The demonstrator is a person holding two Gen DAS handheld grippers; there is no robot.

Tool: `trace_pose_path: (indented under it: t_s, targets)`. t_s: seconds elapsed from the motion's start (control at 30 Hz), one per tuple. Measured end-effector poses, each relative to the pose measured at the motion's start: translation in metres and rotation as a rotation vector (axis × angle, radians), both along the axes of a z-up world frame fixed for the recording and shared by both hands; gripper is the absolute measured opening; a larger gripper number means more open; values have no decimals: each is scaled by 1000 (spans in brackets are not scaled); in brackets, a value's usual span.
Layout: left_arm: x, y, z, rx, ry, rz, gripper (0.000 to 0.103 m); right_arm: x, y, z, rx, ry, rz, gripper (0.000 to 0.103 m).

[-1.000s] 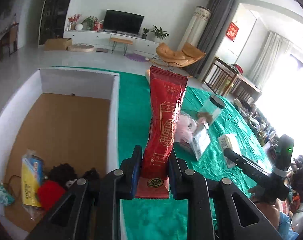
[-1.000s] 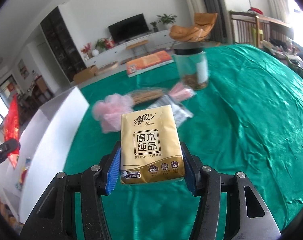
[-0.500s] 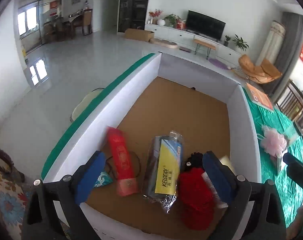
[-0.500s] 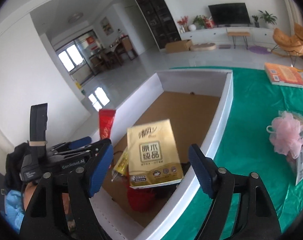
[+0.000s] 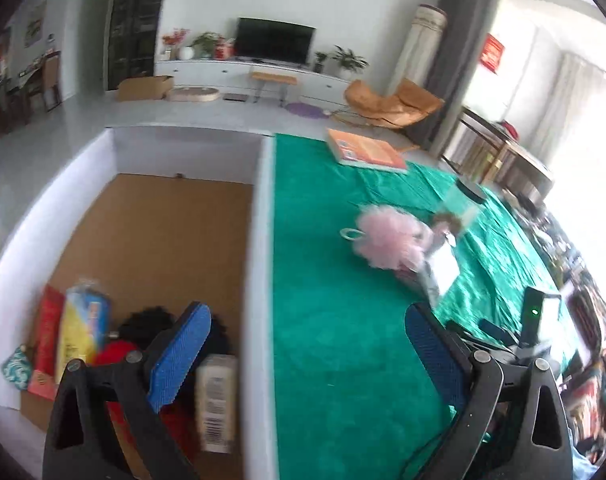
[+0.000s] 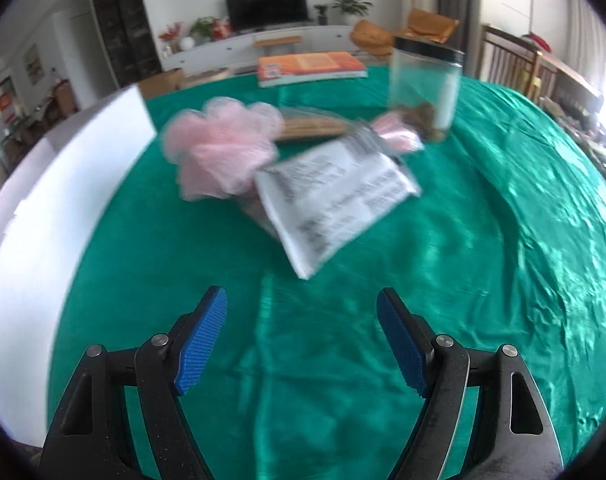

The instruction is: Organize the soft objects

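green cloth [image 6: 483,240], pink puff [image 6: 223,148], orange book [image 6: 311,64], white-walled brown-floored box [image 5: 259,240].

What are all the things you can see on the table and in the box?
box: one, white walls, brown floor, left of the cloth
red packet: one, in the box
yellow packet: one, in the box
tissue pack: one, tan, in the box
green cloth: one, covers the table
pink pouf: one, on the cloth
white packet: one, beside the pouf
jar: one, clear, black lid
orange book: one, far edge
left gripper: open, empty
right gripper: open, empty
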State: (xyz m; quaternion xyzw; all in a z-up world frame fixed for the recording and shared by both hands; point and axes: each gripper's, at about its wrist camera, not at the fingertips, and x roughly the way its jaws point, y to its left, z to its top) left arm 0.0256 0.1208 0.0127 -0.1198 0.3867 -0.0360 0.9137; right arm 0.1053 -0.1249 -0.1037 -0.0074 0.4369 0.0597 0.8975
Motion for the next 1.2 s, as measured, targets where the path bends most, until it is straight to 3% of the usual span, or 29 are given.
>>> trace_pose_path:
  t_s: [0.07, 0.13, 0.27, 0.53, 0.77, 1.2]
  targets:
    - [13, -42, -13, -16, 44, -99, 98, -1, -18, -5, -19, -1, -51, 80]
    - [25, -78, -27, -28, 89, -173, 98, 4, -35, -7, 24, 26, -110, 80]
    - [52, -113, -62, 10, 150, -186, 98, -3, -48, -6, 36, 19, -152, 80]
    - [83, -90, -124, 118, 229, -65, 98, 0, -36, -15, -43, 11, -138, 87]
    - [78, -96, -137, 244, 164, -93, 103, -2, -39, -16, -37, 11, -136, 90]
    - [79, -95, -136, 236, 160, -89, 103, -2, -38, -15, -39, 12, -135, 92]
